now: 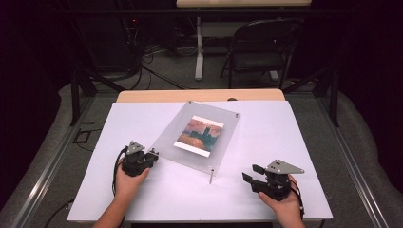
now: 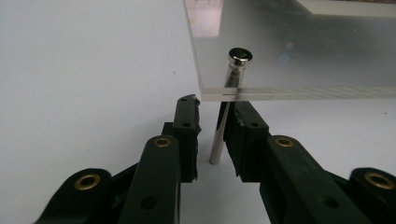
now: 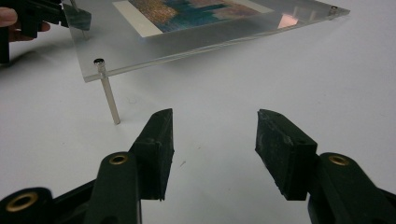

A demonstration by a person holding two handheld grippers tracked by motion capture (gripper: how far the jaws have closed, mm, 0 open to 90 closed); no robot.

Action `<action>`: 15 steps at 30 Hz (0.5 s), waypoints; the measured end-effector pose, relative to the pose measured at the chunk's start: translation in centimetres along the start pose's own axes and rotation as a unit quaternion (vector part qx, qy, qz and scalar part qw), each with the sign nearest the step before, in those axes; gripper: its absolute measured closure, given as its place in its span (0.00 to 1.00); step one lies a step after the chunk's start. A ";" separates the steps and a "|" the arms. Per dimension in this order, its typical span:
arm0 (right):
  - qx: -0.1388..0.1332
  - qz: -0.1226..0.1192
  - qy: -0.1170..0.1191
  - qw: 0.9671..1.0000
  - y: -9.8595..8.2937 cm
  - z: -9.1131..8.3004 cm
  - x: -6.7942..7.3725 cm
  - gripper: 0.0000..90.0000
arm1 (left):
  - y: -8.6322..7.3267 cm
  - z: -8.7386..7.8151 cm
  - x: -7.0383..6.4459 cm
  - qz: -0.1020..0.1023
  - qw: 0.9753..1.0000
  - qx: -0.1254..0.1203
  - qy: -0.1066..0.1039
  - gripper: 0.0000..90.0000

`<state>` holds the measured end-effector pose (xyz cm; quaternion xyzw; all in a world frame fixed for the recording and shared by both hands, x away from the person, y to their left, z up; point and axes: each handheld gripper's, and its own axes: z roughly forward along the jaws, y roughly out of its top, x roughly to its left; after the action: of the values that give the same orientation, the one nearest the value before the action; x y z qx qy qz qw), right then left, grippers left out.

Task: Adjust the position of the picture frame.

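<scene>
Looks like a leg-pulling or leg-seating step on a clear picture frame (image 1: 199, 135) propped above a white table (image 1: 266, 142) on thin metal pins. Judging by the left gripper view, left gripper (image 2: 212, 135) straddles one pin (image 2: 220, 126), with the pin upright between the two jaws and the frame's near corner just beyond and above the jaw tips. Narrow gap, jaws nearly parallel, a sliver of daylight on the left side of the pin and the right jaw close against it or touching (hard to call a firm clamp from here, so treated as not yet squeezed).

To do this well: centre the pin between the jaws before squeezing, grip low on the shaft and clear of the frame's underside, and keep the jaws square to the pin so it does not tip or bind in its hole. Pull or push along the pin's own line, never sideways, since the plate rests on the other pins.

Right gripper (image 3: 212, 135) rests wide apart and holding nothing, with bare table between its jaws. A second pin (image 3: 108, 95) stands ahead and to the left of its left jaw, under the frame's other near corner. Worth bringing this gripper to the frame's edge to steady it.
</scene>
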<state>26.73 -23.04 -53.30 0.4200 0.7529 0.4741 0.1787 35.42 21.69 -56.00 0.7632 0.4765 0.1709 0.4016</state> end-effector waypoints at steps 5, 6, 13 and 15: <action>0.001 0.009 0.004 1.000 0.0 0.0 -0.1 0.52 | 0.0 0.2 0.0 0.004 1.000 -0.001 -0.001 0.84; 0.003 0.010 0.004 1.000 0.0 0.0 -0.1 0.51 | 0.0 0.2 0.0 0.005 1.000 -0.001 -0.002 0.85; 0.004 0.009 0.006 1.000 -0.1 0.1 -0.2 0.52 | 0.2 0.7 -0.1 0.007 1.000 -0.001 -0.005 0.88; 0.004 0.010 0.007 1.000 -0.1 0.1 -0.2 0.52 | 0.2 0.9 -0.2 0.006 1.000 -0.001 -0.005 0.89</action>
<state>26.86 -23.15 -53.44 0.4251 0.7516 0.4760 0.1665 36.01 21.10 -56.33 0.7663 0.4698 0.1702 0.4039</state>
